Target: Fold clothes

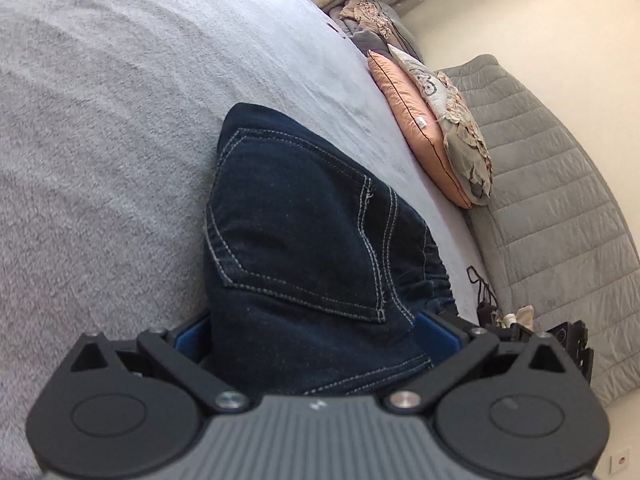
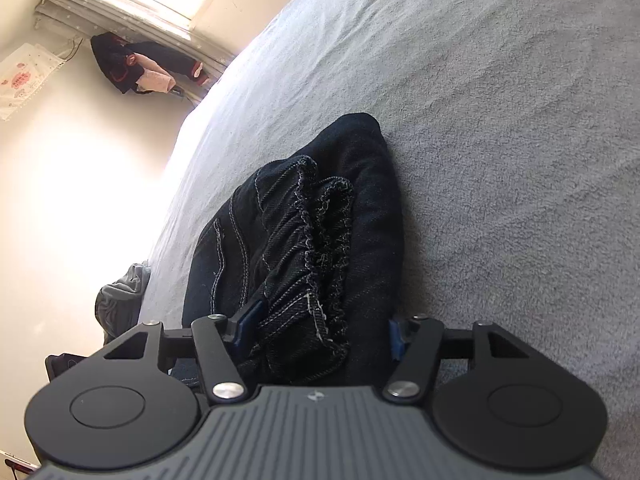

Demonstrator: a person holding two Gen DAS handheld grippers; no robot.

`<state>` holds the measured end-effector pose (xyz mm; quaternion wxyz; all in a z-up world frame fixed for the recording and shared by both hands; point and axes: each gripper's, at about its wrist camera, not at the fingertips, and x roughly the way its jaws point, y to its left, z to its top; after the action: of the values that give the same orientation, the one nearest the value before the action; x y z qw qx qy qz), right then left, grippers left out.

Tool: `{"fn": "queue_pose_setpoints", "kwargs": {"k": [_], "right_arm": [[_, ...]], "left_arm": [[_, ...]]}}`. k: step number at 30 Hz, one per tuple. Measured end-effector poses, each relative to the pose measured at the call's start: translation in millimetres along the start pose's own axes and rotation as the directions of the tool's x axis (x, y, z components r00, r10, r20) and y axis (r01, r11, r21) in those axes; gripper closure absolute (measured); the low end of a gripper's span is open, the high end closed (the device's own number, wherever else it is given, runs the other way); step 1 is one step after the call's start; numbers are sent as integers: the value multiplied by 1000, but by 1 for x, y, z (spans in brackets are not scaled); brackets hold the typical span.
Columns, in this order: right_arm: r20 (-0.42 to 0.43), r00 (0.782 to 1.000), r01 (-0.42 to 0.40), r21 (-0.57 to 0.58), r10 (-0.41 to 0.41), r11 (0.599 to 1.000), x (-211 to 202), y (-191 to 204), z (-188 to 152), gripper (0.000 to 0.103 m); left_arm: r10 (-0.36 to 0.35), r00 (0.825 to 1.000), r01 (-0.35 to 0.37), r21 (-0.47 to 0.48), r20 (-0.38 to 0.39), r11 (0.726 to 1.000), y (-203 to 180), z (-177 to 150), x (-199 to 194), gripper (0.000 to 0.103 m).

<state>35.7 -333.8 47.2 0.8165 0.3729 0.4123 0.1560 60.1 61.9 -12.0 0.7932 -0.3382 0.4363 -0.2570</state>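
**Folded jeans straddled by both grippers on the grey bed cover**

The dark jeans [image 1: 304, 232] lie in a compact bundle on the grey bed cover [image 1: 100, 140], near its edge on the side where the pink cushion [image 1: 416, 128] leans. In the left wrist view a back pocket faces up, its pale stitching plain to see. The left gripper [image 1: 312, 336] has the bundle between its blue pads, one on each flank; the denim fills the gap, yet whether the pads press or merely stand alongside cannot be told from this angle.

The right gripper [image 2: 316, 328] meets the jeans from the waistband end, where the gathered elastic hem bunches up. Its jaws stand apart around the cloth: the pad on the picture's left touches the ruffled band, while the other looks to stand clear of the fabric, so this reads as an unclamped straddle rather than a grip.

Judging by the placement, the two tools bracket the bundle from opposite ends to square it up or lift it as one piece without the folds slipping.

No brand tag or label shows on the jeans. A white sheet [image 2: 24, 80] with red marks hangs on the wall beyond the bed cover's far edge, too blurred to read
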Motion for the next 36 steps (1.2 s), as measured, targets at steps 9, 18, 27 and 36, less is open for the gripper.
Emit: {"fn": "queue_pose_setpoints", "kwargs": {"k": [9, 18, 27, 36], "right_arm": [[25, 999, -20, -68, 22, 997, -10, 14, 4, 54], [-42, 999, -16, 32, 17, 999, 8, -22, 3, 36], [23, 999, 29, -131, -26, 991, 0, 10, -3, 47], [74, 997, 38, -253, -20, 967, -5, 34, -3, 49]], "left_arm": [[50, 998, -51, 33, 40, 998, -13, -19, 10, 0], [221, 971, -238, 255, 97, 937, -48, -39, 23, 6], [277, 954, -299, 277, 116, 913, -55, -28, 21, 18], [265, 951, -303, 305, 158, 903, -65, -25, 6, 38]]}}
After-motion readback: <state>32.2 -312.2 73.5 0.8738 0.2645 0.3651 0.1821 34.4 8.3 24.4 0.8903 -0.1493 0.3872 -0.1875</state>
